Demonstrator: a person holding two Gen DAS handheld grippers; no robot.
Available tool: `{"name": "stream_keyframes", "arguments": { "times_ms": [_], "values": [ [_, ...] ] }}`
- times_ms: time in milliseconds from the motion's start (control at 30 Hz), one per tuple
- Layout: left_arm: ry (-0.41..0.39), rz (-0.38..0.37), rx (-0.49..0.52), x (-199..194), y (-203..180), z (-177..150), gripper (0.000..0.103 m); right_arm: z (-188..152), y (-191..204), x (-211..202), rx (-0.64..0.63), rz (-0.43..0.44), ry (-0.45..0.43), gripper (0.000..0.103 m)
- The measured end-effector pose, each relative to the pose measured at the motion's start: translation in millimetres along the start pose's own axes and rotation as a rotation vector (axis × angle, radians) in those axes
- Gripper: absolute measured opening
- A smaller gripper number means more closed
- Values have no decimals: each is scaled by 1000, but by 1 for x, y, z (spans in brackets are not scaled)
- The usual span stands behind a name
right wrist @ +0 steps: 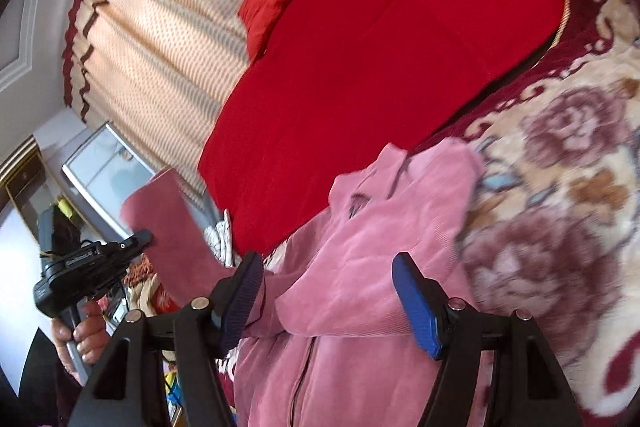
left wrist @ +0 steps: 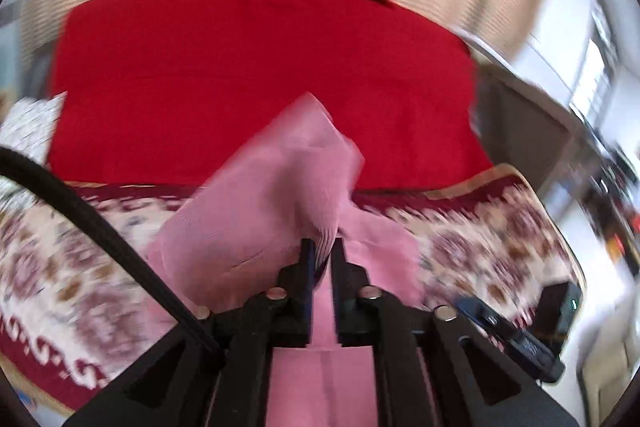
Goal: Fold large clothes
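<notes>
The left gripper (left wrist: 322, 247) pinches a fold of the pink garment (right wrist: 360, 267), lifted off the flowered blanket (right wrist: 560, 187) – the rest lies near its red-bordered edge, beyond the right gripper (right wrist: 328, 295), whose jaws gape – empty.

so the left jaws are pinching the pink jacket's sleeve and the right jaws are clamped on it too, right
Not quite. The left gripper does pinch the pink jacket, but the right gripper stands wide open above it, gripping nothing, as the right wrist view shows.
</notes>
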State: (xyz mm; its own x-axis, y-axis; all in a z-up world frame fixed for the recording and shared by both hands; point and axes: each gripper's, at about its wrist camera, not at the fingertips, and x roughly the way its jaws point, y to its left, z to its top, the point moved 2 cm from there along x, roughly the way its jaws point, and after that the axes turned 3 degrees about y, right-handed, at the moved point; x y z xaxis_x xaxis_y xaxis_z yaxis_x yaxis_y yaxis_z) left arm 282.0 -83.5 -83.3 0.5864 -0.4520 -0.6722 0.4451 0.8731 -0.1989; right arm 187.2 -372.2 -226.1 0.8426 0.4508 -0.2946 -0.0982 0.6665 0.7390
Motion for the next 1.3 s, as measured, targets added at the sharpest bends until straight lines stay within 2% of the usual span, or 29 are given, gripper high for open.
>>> {"name": "stream_keyframes", "arguments": {
  "times_ms": [33, 67, 100, 133, 233, 333, 433, 500, 667, 733, 800, 867, 933, 1000, 1167, 1233, 1300],
  "values": [
    [13, -27, 26, 2, -11, -2, 39, 3, -3, -5, 2, -2, -7, 71],
    [9, -42, 43, 2, -19, -4, 50, 4, -4, -9, 3, -5, -12, 73],
    [-12, -45, 49, -2, -21, -6, 66, 5, -5, -13, 3, -10, -15, 75],
    [-35, -40, 50, -6, -18, -6, 69, 7, -6, -16, 4, -14, -16, 78],
    [-64, 10, 20, -14, 5, -9, 69, 7, -8, -20, 15, -17, -14, 79],
    [-34, 102, -60, -9, 49, -14, 69, 6, -6, -11, 32, -11, 12, 79],
    [24, 221, -140, 6, 96, -32, 69, 2, 6, 5, 6, -30, 47, 79],
    [70, 274, -179, 19, 118, -44, 69, 4, 16, 19, -19, -46, 71, 79],
    [174, 356, -195, 59, 147, -73, 69, 6, 40, 59, -103, -73, 130, 77],
    [231, 392, -176, 81, 149, -83, 69, 2, 41, 79, -122, -95, 186, 76],
    [324, 436, -144, 105, 152, -98, 69, -8, 28, 104, -105, -156, 268, 76],
    [382, 431, -126, 120, 154, -111, 70, -24, 6, 127, -61, -220, 383, 71],
    [380, 413, -137, 117, 156, -115, 70, -25, 6, 123, -87, -224, 355, 70],
    [358, 409, -140, 107, 156, -109, 70, -21, 11, 120, -103, -233, 374, 70],
    [219, 415, -96, 85, 145, -75, 70, 8, 20, 113, -85, -180, 289, 70],
    [205, 441, -78, 91, 145, -63, 70, 17, 26, 122, -101, -192, 283, 70],
    [230, 441, -88, 111, 157, -57, 70, 20, 28, 135, -117, -206, 288, 70]
  ]
}}
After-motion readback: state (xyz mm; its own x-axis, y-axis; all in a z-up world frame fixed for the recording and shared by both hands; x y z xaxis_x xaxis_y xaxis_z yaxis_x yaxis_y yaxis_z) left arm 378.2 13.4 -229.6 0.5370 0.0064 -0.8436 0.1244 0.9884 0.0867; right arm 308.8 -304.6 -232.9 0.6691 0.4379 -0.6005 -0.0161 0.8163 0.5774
